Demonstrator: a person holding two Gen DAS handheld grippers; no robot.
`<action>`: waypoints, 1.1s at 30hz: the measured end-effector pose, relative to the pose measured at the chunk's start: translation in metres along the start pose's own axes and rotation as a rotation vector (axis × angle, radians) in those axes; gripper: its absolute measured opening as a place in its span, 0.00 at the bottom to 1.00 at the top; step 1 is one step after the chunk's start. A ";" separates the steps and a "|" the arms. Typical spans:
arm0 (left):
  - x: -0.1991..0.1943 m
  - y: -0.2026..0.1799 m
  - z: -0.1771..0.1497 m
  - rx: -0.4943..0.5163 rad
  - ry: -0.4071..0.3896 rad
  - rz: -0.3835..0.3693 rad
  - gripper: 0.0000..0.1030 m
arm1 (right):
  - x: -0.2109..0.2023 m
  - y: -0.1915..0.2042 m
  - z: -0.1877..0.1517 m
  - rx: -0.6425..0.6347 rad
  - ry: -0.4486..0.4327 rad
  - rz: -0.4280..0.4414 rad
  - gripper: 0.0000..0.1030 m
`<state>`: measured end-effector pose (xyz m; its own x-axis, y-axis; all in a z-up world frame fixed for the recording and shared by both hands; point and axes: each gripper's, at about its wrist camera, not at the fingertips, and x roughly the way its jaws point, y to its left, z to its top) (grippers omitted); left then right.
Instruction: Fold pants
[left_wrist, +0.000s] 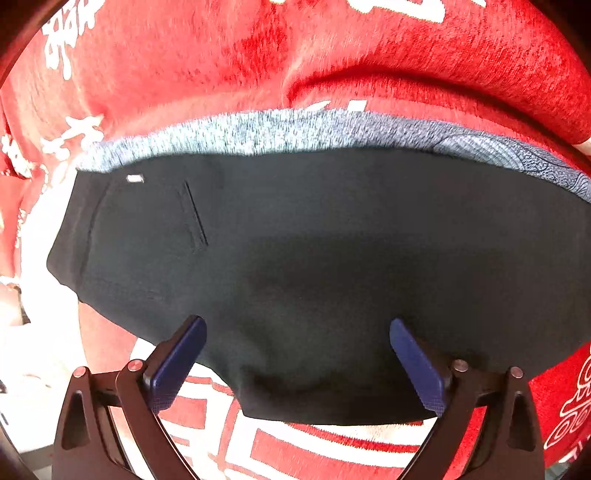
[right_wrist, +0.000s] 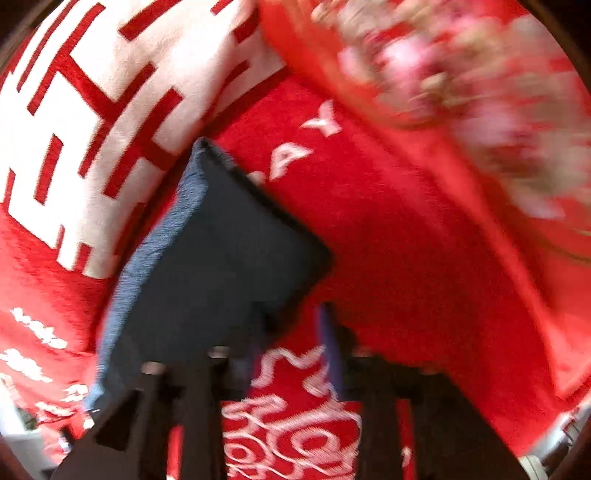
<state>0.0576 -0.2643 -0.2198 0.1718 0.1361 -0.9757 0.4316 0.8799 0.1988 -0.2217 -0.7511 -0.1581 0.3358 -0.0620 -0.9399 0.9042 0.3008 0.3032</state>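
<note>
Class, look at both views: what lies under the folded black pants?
Under the black pants a blue-grey garment peeks out along one edge, on the red patterned blanket. How far it extends underneath is hidden.

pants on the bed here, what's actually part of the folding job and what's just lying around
Part of the job:
- black pants, lying folded
- left gripper, open above them
- right gripper, open at their edge

Just lying about:
- red and white blanket
- blue-grey fabric under the pants
- floral cloth, blurred
</note>
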 end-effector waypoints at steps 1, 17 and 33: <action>-0.005 -0.001 0.003 0.002 -0.017 -0.005 0.97 | -0.007 0.004 0.001 -0.039 -0.018 0.004 0.39; 0.011 -0.068 0.088 -0.004 -0.113 -0.060 0.99 | 0.090 0.169 0.000 -0.528 0.106 0.116 0.26; -0.019 -0.015 0.059 -0.019 -0.099 -0.045 1.00 | 0.016 0.084 -0.006 -0.442 0.026 -0.036 0.31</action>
<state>0.1002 -0.3072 -0.1989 0.2400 0.0516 -0.9694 0.4238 0.8928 0.1525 -0.1422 -0.7209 -0.1484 0.2942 -0.0571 -0.9540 0.7134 0.6774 0.1794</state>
